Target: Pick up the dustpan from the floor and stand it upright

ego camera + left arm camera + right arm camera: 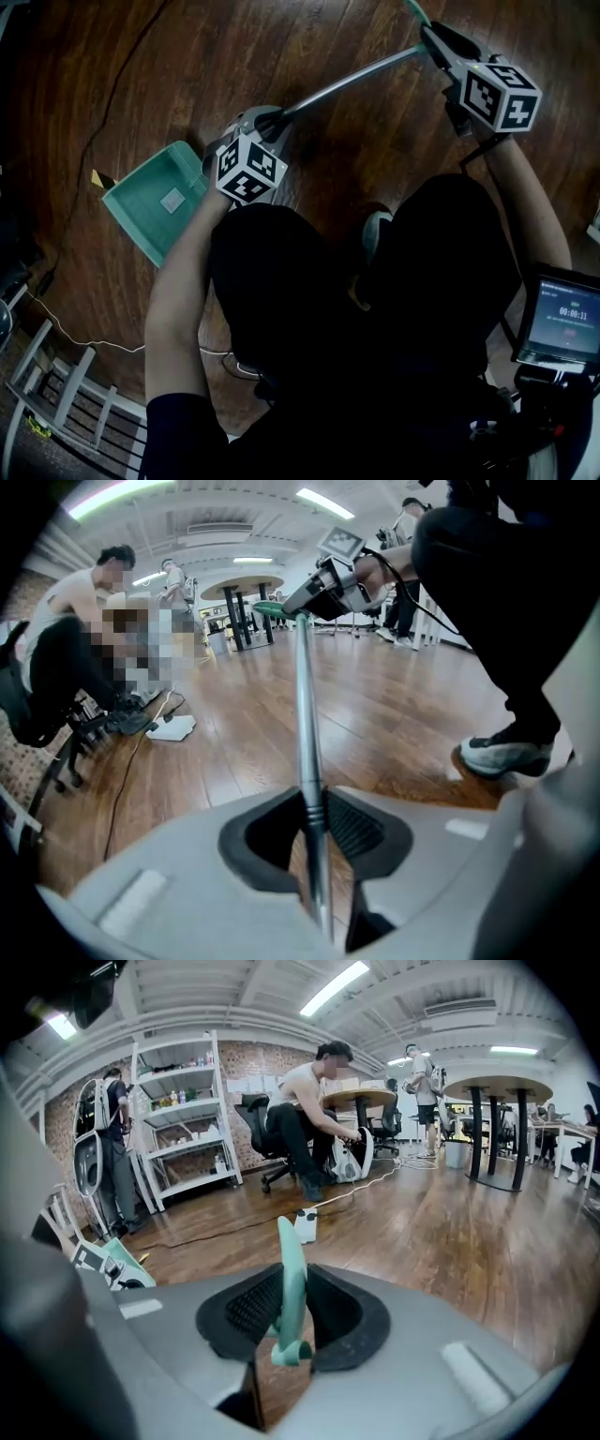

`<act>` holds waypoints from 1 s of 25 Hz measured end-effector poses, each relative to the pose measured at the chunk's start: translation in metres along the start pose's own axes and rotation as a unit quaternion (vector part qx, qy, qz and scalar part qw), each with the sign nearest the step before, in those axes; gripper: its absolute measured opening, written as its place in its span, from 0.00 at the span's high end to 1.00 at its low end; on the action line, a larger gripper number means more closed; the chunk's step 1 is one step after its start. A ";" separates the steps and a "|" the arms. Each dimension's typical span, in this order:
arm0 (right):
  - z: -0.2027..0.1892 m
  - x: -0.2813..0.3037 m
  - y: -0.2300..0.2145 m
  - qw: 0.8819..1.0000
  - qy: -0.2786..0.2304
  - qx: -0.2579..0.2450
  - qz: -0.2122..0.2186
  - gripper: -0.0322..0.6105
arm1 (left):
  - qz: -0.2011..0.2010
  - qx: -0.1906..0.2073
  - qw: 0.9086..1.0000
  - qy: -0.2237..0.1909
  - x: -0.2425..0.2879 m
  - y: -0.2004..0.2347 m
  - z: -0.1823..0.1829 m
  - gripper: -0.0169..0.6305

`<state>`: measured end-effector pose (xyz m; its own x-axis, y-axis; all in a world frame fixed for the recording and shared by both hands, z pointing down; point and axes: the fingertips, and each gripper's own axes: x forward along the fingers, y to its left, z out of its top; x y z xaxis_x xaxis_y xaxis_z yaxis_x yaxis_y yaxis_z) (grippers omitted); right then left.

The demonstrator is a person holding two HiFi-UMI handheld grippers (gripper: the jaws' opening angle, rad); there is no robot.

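Head view: dustpan (159, 202) clamped at two places along its handle

Left gripper (270, 122) is closed on the metal shaft (347, 80) just above the pan end, which sits low over the wooden floor (112, 75); right gripper (433, 36) pinches the green handle tip (291, 1279).

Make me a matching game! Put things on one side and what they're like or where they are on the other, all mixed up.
Things:
1 scoop
2 pole
3 green grip
4 screen

Clues:
A glowing
B between the left gripper's jaws
C between the right gripper's jaws
D has a white label inside

Pairs: 1-D, 2-B, 3-C, 4-A
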<state>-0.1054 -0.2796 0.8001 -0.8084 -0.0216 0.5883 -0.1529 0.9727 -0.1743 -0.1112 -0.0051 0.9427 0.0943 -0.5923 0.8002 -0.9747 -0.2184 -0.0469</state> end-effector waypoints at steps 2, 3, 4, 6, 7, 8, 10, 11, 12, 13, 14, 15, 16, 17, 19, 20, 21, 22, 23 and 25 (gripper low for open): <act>0.016 -0.004 0.005 1.000 -0.022 -0.005 0.003 0.82 | 0.007 0.001 1.000 -0.003 -0.002 0.006 0.004 0.84; 0.025 -0.006 0.008 0.999 -0.035 -0.011 0.007 0.77 | 0.010 0.001 1.000 -0.002 -0.003 0.009 0.005 0.83; 0.034 -0.008 0.012 0.999 -0.050 -0.016 0.012 0.69 | 0.013 -0.001 1.000 -0.002 -0.004 0.012 0.005 0.83; 0.052 -0.016 0.016 0.996 -0.082 -0.017 0.018 0.58 | 0.022 -0.007 1.000 -0.002 -0.007 0.020 0.003 0.83; 0.061 -0.021 0.016 0.995 -0.099 -0.012 0.019 0.55 | 0.028 -0.010 1.000 -0.002 -0.008 0.025 0.002 0.83; 0.069 -0.027 0.015 0.993 -0.116 -0.004 0.018 0.54 | 0.035 -0.014 0.999 -0.002 -0.010 0.030 0.001 0.83; 0.080 -0.040 0.006 0.989 -0.144 0.022 0.015 0.54 | 0.049 -0.020 0.999 -0.005 -0.012 0.041 0.003 0.83; 0.082 -0.045 0.001 0.987 -0.154 0.038 0.013 0.54 | 0.055 -0.023 0.998 -0.008 -0.014 0.047 0.005 0.83; 0.081 -0.048 -0.004 0.986 -0.159 0.054 0.012 0.55 | 0.060 -0.026 0.998 -0.011 -0.017 0.052 0.007 0.83; 0.078 -0.049 -0.008 0.985 -0.159 0.069 0.013 0.55 | 0.064 -0.028 0.997 -0.014 -0.019 0.057 0.010 0.83; 0.073 -0.049 -0.011 0.984 -0.155 0.082 0.017 0.56 | 0.068 -0.029 0.997 -0.017 -0.021 0.061 0.013 0.83; 0.067 -0.047 -0.011 0.984 -0.148 0.092 0.027 0.58 | 0.070 -0.029 0.997 -0.020 -0.023 0.065 0.016 0.83; 0.061 -0.044 -0.007 0.984 -0.141 0.100 0.041 0.62 | 0.072 -0.029 0.997 -0.022 -0.024 0.068 0.019 0.83; 0.057 -0.040 -0.001 0.984 -0.133 0.106 0.060 0.68 | 0.074 -0.027 0.997 -0.024 -0.025 0.071 0.022 0.83; 0.051 -0.031 0.020 0.982 -0.119 0.108 0.101 0.74 | 0.079 -0.023 0.996 -0.028 -0.028 0.076 0.029 0.83; 0.050 -0.027 0.032 0.981 -0.113 0.104 0.118 0.74 | 0.083 -0.022 0.996 -0.031 -0.029 0.079 0.033 0.83; 0.050 -0.022 0.044 0.981 -0.107 0.096 0.131 0.74 | 0.086 -0.022 0.995 -0.034 -0.030 0.081 0.037 0.83; 0.050 -0.018 0.056 0.981 -0.101 0.087 0.143 0.74 | 0.087 -0.022 0.995 -0.037 -0.031 0.083 0.041 0.83; 0.050 -0.013 0.069 0.980 -0.095 0.074 0.157 0.74 | 0.088 -0.021 0.995 -0.040 -0.032 0.084 0.046 0.83; 0.052 -0.005 0.091 0.978 -0.084 0.045 0.184 0.74 | 0.089 -0.016 0.995 -0.047 -0.034 0.086 0.056 0.83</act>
<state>-0.1446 -0.2027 0.7404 -0.8987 0.2820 0.3359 0.1229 0.8971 -0.4244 -0.1867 -0.0469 0.8781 -0.0625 -0.6900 0.7211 -0.9835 -0.0801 -0.1619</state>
